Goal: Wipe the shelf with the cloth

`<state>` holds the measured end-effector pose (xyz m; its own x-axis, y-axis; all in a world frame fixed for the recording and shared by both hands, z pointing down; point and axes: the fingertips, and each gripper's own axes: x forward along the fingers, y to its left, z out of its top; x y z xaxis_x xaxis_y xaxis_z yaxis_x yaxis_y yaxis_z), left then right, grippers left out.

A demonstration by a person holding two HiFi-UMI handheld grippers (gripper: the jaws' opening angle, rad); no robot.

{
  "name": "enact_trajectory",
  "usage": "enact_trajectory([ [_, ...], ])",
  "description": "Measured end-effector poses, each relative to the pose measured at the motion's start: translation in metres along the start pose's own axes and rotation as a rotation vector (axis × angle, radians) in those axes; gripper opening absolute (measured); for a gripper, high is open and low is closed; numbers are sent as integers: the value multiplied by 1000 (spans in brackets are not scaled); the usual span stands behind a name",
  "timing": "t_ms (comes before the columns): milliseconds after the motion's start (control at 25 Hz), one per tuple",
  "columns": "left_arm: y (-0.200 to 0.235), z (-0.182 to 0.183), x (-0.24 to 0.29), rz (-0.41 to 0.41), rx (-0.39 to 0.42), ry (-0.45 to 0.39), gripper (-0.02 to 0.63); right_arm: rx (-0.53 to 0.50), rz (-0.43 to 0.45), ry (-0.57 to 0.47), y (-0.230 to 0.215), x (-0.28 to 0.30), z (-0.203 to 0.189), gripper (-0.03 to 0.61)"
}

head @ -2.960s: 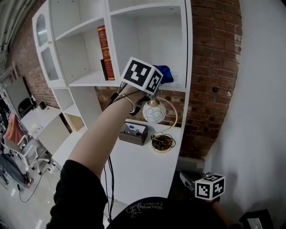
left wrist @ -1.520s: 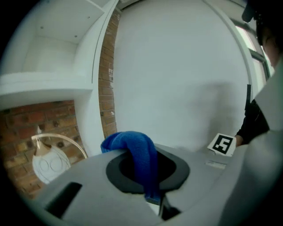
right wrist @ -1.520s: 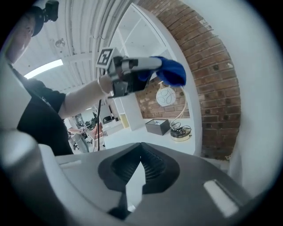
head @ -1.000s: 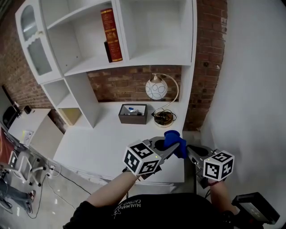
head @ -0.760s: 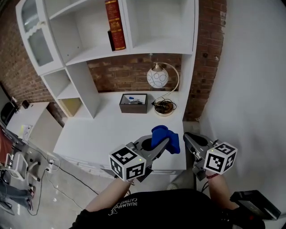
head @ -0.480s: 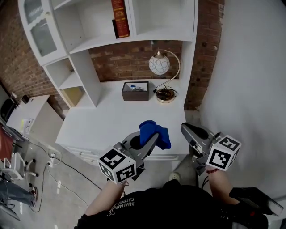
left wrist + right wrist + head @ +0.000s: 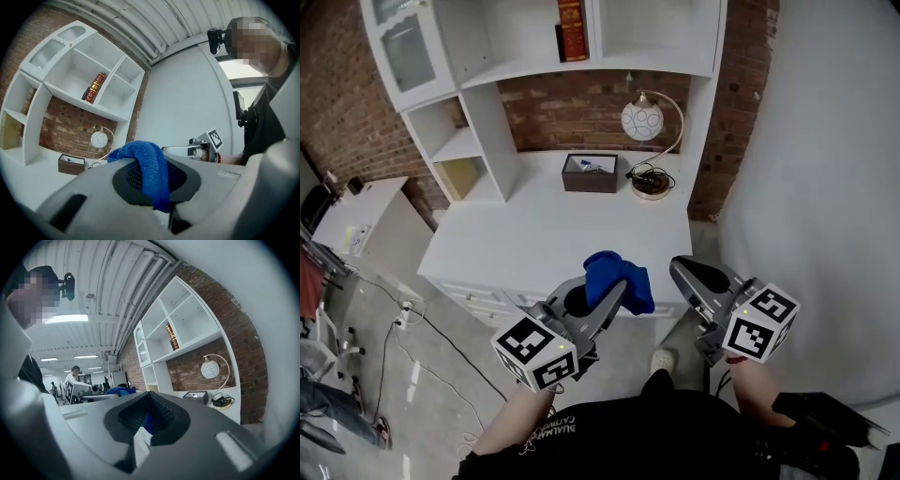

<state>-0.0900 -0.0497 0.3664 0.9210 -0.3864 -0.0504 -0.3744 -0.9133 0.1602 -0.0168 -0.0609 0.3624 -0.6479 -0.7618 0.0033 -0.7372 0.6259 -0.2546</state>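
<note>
Head view: my left gripper is clenched on the blue cloth, near the front edge of the white desk and well apart from the shelf. Left gripper view: the cloth hangs bunched over the pinched jaws. Right gripper view: my right gripper has its jaws pressed together on nothing, and the cloth shows beyond them.

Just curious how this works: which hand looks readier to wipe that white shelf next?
Left, probably. The left gripper has its jaws shut on the blue fabric cloth, while the right gripper is shut and empty. Both are well short of the white shelf.
</note>
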Motion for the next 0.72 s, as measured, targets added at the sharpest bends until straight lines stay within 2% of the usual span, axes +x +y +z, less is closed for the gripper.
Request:
enact_trajectory([
  [320, 5, 11, 7, 65, 9, -39, 18, -22, 13, 11, -20, 3, 7, 5],
  [440, 4, 16, 9, 54, -13, -61, 18, -40, 17, 8, -19, 5, 14, 5],
  [720, 2, 19, 9, 39, -2, -55, 18, -50, 4, 27, -17, 9, 14, 6],
])
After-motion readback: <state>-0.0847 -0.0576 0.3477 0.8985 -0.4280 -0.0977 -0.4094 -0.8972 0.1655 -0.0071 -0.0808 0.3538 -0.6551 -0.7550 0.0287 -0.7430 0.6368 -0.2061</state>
